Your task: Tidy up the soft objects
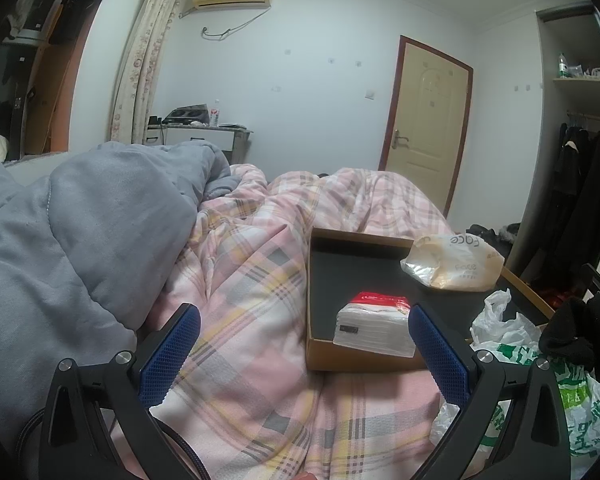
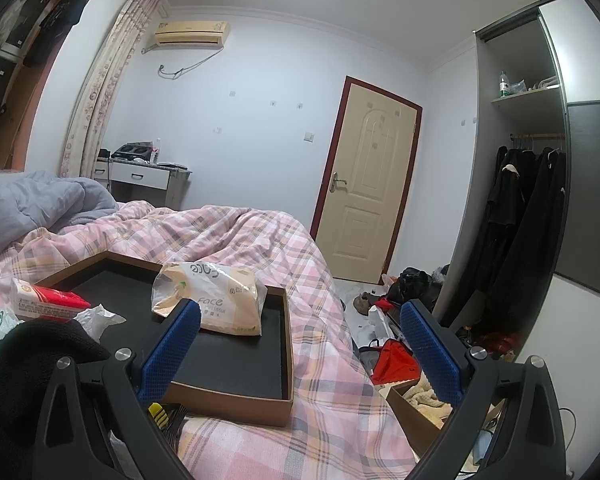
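Observation:
A shallow brown cardboard tray (image 1: 318, 356) with a black floor lies on the pink plaid quilt; it also shows in the right wrist view (image 2: 288, 364). In it lie a red-and-white tissue pack (image 1: 374, 326) (image 2: 46, 300) and a beige "Face" tissue pack (image 1: 456, 262) (image 2: 216, 300). A black soft cloth (image 1: 572, 332) (image 2: 28, 364) and a white-and-green plastic bag (image 1: 512, 336) lie at the tray's near side. My left gripper (image 1: 304, 346) is open and empty over the quilt, left of the tray. My right gripper (image 2: 300, 340) is open and empty above the tray's right edge.
A grey duvet (image 1: 80, 220) is bunched on the bed's left side. Beside the bed on the right stand a cardboard box with a beige towel (image 2: 420, 400), red bags (image 2: 396, 360) and dark clothes on the floor. An open wardrobe (image 2: 528, 200) and a door (image 2: 364, 188) lie beyond.

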A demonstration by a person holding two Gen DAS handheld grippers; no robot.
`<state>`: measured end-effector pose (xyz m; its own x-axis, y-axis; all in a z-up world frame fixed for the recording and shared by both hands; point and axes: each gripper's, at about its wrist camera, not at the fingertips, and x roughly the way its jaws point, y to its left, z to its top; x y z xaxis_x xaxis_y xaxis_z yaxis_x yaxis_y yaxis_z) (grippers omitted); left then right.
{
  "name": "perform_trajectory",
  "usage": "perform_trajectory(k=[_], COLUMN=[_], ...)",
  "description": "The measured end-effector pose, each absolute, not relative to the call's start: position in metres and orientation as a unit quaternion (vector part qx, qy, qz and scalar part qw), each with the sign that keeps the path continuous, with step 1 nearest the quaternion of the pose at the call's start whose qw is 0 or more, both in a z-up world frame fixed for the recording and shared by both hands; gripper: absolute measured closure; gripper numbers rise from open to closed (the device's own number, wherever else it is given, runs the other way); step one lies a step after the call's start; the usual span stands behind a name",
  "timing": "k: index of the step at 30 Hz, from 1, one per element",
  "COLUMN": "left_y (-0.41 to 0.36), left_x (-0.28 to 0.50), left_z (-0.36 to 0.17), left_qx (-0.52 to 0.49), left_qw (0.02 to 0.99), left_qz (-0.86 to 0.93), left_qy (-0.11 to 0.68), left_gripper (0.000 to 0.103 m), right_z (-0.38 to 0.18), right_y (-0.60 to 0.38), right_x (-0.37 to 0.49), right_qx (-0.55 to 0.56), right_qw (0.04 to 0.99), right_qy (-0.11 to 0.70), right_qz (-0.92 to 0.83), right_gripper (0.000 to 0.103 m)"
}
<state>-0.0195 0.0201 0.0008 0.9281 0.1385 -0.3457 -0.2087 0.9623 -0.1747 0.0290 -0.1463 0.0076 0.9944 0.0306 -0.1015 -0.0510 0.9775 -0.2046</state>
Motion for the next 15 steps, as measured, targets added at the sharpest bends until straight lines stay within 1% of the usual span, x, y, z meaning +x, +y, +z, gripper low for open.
perform_trajectory(k=[15], left_y=[0.0202], left_x=[-0.0197], left_z=[0.0009], left_qx=[-0.104], left_qw=[0.976], left_qz=[0.089], left_qy=[0.168], left_gripper=[0.0], right_z=[0.0076], right_y=[-0.146], right_x=[0.0287], right_qx=[-0.108], right_qw=[0.993], right_qy=[0.051], right_qz=[0.021], right_gripper=[0.003])
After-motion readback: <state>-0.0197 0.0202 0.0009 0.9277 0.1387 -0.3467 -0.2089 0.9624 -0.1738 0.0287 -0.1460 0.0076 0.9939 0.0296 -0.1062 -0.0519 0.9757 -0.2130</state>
